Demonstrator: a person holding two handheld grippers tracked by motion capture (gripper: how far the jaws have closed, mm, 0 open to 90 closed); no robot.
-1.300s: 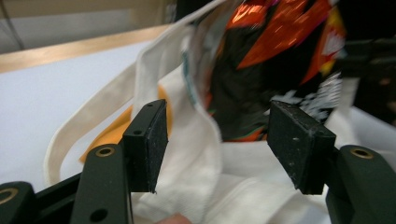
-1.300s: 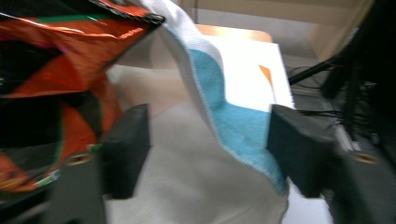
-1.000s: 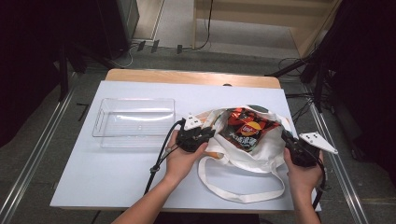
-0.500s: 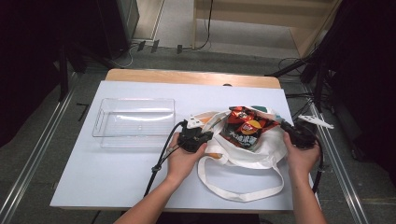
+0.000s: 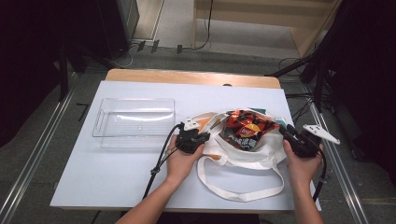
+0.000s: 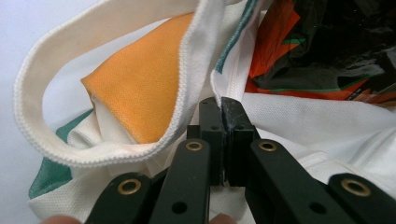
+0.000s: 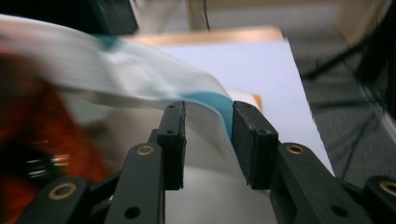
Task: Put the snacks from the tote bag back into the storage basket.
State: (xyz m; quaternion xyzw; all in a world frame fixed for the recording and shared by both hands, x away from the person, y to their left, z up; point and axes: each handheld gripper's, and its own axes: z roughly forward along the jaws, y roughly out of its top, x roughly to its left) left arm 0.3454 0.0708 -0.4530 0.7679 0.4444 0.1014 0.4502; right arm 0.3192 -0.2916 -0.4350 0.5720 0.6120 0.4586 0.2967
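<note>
Fingers of the left gripper (image 6: pixel 223 122) are pressed together on the near-left rim of the canvas tote bag (image 5: pixel 243 151), pinching its white hem. Those of the right gripper (image 7: pixel 208 140) stand apart with the bag's right rim, edged in teal, lying loose between them; they have just been opening. Inside the bag's mouth sits an orange-and-black chip packet (image 5: pixel 246 129), and a clear plastic tray (image 5: pixel 135 122) lies well to the bag's left. The step in hand looks like spreading the mouth; next, the right gripper likely needs a fresh bite on that rim or a reach for the packet.
</note>
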